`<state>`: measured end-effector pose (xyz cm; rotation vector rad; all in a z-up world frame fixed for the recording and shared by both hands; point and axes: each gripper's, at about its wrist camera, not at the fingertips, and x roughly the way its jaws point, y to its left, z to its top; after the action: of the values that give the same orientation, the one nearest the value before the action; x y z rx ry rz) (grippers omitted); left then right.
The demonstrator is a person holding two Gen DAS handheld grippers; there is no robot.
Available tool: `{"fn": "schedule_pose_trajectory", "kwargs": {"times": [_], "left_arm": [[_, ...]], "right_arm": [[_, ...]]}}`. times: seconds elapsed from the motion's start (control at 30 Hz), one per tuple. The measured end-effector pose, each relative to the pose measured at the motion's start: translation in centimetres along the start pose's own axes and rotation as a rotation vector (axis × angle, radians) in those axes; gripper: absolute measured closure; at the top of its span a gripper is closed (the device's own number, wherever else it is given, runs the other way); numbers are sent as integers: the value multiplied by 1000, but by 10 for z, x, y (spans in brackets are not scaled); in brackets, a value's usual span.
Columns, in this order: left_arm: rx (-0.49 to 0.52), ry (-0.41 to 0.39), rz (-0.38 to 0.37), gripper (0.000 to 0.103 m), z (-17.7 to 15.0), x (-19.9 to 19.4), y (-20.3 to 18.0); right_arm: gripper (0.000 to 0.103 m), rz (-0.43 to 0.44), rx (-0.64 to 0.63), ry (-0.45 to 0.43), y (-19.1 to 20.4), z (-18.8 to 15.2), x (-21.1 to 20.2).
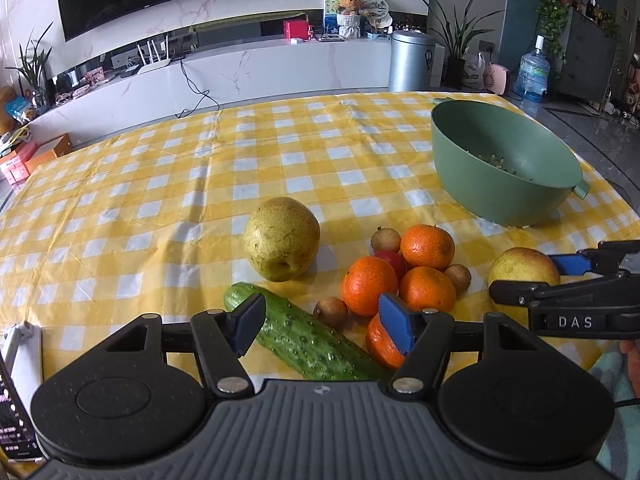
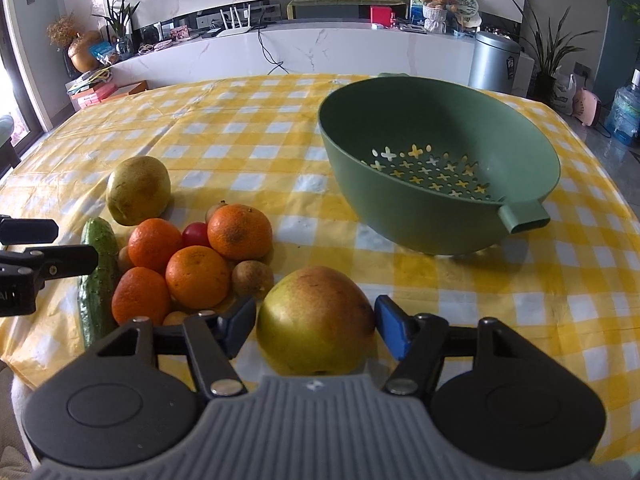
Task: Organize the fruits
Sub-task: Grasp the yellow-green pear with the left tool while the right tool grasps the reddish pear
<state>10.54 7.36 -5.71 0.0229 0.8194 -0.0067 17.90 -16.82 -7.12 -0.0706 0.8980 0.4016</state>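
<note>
A: Far left?

B: The left gripper (image 1: 322,326) is spread wide and holds nothing, over the cucumber (image 1: 304,336) on the checked cloth (image 1: 160,200). A pear (image 1: 281,239) lies just beyond it.

A: Then?

B: A heap of oranges (image 2: 198,277), a red fruit (image 2: 196,234) and small brown fruits (image 2: 253,278), all touching.

A: And right?

B: The right gripper (image 2: 315,330) straddles a second pear (image 2: 316,320); both pads sit at its sides, the jaws not visibly pressed in. The green colander (image 2: 440,184) stands behind, apart, with no fruit in it.
</note>
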Motion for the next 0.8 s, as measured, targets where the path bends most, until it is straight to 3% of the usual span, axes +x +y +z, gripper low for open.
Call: {"fn": "schedule_pose_trajectory", "kwargs": {"times": [0.2, 0.43, 0.8], "left_arm": [[-34, -7, 26, 25, 10, 15, 12], [-41, 11, 17, 19, 24, 36, 23], [-79, 29, 32, 19, 36, 69, 31]], "right_arm": [[41, 28, 7, -4, -1, -1, 4], [42, -29, 100, -87, -17, 6, 1], [41, -19, 154, -57, -28, 8, 15]]}}
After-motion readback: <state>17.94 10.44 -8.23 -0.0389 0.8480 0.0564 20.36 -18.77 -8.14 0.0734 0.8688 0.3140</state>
